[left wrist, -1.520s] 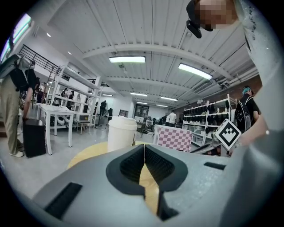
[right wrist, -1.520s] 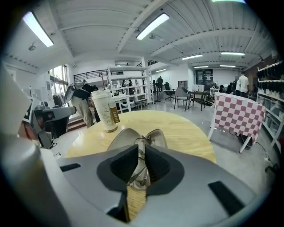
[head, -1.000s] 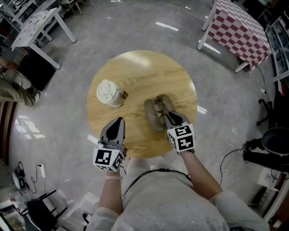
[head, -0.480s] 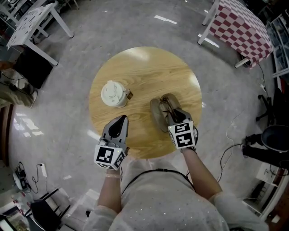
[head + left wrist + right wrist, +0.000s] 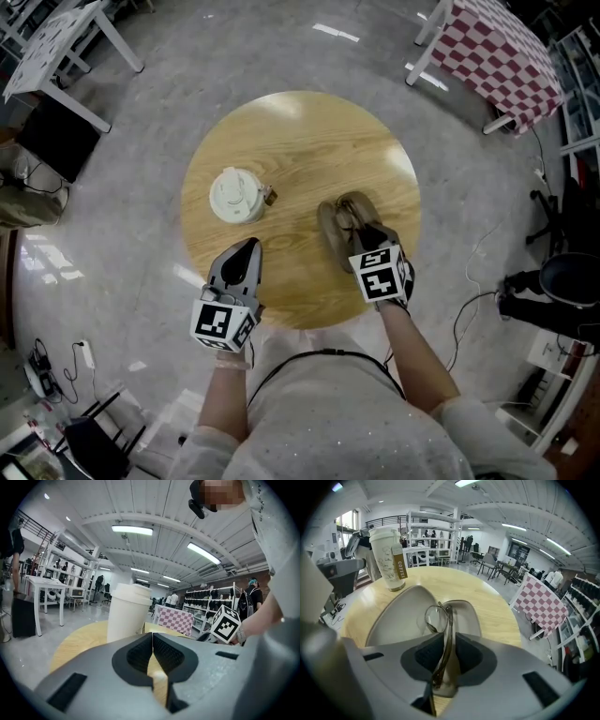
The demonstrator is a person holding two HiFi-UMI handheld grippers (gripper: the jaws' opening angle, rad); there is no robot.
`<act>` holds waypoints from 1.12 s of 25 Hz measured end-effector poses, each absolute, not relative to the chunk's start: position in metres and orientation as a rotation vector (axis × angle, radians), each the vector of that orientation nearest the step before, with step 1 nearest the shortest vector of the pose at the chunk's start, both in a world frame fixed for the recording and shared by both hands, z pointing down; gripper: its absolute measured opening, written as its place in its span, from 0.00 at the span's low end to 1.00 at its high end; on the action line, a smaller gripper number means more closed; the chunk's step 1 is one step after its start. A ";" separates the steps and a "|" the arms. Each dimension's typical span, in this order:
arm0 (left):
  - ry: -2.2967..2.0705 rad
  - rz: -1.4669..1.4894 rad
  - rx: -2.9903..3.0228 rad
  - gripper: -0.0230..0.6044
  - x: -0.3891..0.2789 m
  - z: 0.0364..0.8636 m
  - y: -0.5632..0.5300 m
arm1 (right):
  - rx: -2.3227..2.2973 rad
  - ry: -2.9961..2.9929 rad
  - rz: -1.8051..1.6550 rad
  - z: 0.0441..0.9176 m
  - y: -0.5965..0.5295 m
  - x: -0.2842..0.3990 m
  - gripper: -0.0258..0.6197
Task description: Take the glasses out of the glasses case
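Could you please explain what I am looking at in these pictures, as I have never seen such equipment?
There is no robot here: a person holds a two-jaw gripper in each hand. One picture comes from a camera on the person's head, looking down; the other two come from cameras riding on the grippers, looking along their jaws. On the round wooden table stand a lidded paper cup and an open glasses case. The right gripper is shut on the glasses, over the case. The left gripper is shut and empty, near the table's edge.
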State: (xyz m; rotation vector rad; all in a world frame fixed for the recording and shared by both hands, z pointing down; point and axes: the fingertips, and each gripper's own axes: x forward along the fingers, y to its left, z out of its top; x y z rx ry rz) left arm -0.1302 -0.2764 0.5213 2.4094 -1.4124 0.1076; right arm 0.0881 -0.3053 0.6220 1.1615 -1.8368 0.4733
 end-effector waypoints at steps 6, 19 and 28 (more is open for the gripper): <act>-1.417 0.102 2.395 0.05 -0.138 0.525 -0.279 | 1.166 -1.814 0.518 0.629 -0.309 0.093 0.15; -1.417 0.101 2.373 0.05 -0.144 0.530 -0.275 | 1.181 -1.848 0.507 0.626 -0.313 0.090 0.08; -1.408 0.096 2.399 0.05 -0.140 0.521 -0.273 | 1.166 -1.912 0.479 0.609 -0.306 0.075 0.08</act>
